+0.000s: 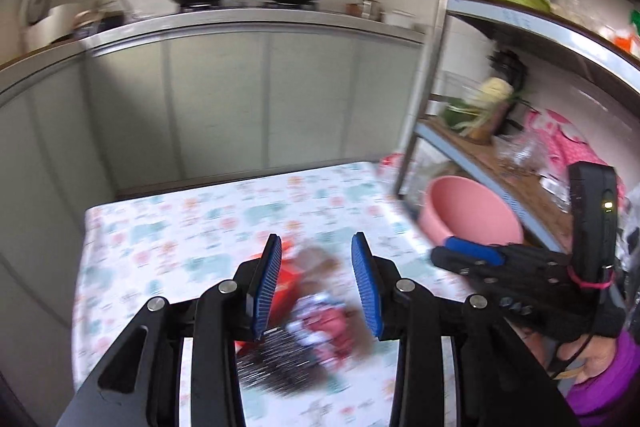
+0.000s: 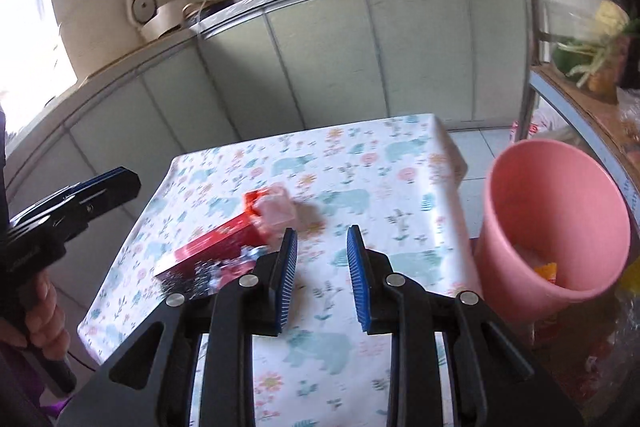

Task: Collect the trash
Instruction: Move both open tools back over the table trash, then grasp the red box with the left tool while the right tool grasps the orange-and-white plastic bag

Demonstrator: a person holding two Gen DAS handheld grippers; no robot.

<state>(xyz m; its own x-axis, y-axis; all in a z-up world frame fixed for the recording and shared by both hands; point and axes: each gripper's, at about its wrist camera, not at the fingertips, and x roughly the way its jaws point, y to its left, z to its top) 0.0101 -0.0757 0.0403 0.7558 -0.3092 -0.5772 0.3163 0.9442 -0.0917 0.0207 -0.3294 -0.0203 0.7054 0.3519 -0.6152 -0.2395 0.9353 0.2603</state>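
Observation:
A flat red box (image 2: 224, 243) lies on the flowered tablecloth (image 2: 360, 163), with a pale pink packet (image 2: 276, 211) at its far end and a dark printed wrapper (image 2: 196, 277) at its near end. In the left wrist view the same pile is blurred: the red box (image 1: 286, 279) and the wrapper (image 1: 316, 331) lie on the table below my left gripper (image 1: 318, 281), which is open and grips nothing. My right gripper (image 2: 322, 269) is open over bare cloth, to the right of the pile. A pink bin (image 2: 552, 227) stands at the table's right, with scraps inside.
The pink bin (image 1: 472, 215) sits between the table edge and a metal shelf rack (image 1: 436, 67) loaded with vegetables and bags. Grey kitchen cabinets (image 1: 248, 99) with two woks on the counter run behind the table. A hand in a purple sleeve (image 1: 616, 371) holds the right gripper.

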